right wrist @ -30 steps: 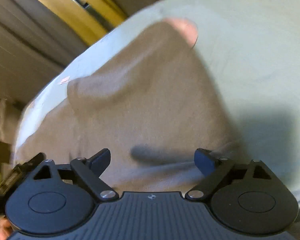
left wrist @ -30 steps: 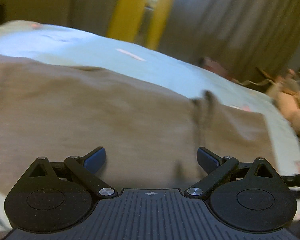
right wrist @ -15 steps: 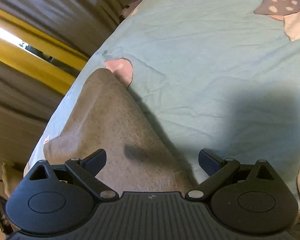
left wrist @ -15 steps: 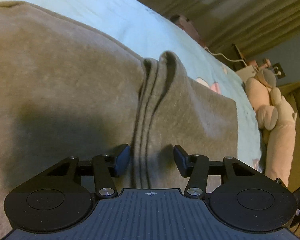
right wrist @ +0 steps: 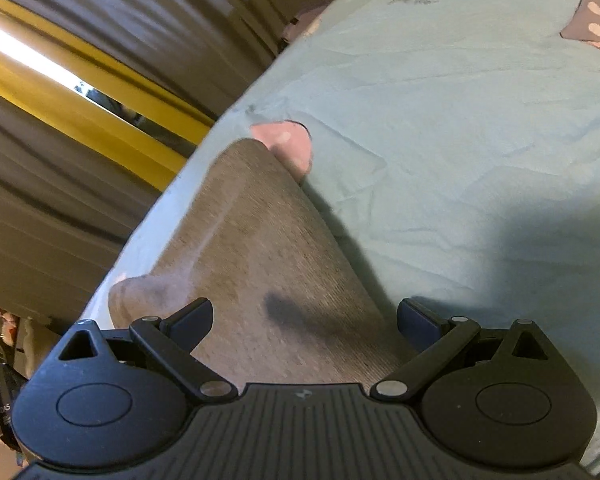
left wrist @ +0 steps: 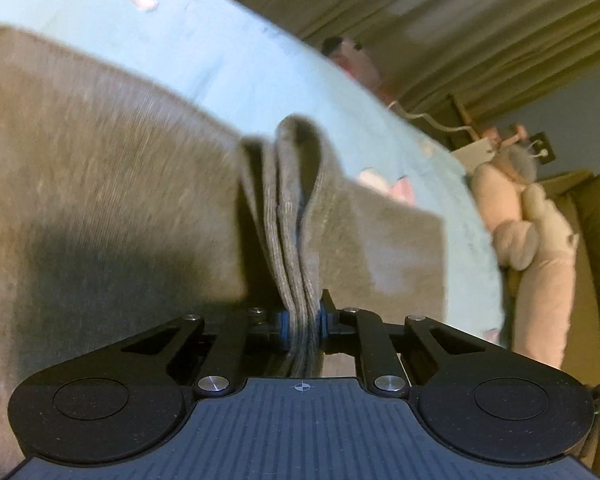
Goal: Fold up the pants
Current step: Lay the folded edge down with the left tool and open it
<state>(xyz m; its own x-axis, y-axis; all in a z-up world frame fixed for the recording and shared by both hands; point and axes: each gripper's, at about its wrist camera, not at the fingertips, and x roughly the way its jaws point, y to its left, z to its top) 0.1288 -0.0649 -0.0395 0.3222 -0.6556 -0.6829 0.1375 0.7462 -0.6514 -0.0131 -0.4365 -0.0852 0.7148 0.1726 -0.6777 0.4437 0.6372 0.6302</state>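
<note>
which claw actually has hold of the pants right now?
The left claw: it is clamped on a bunched fold of the grey pants. The right claw stands wide open over the cloth.

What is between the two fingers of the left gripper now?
A bunched ridge of the grey pants sits between them; the left gripper has just been closing and now pinches it. The left wrist view shows this.
</note>
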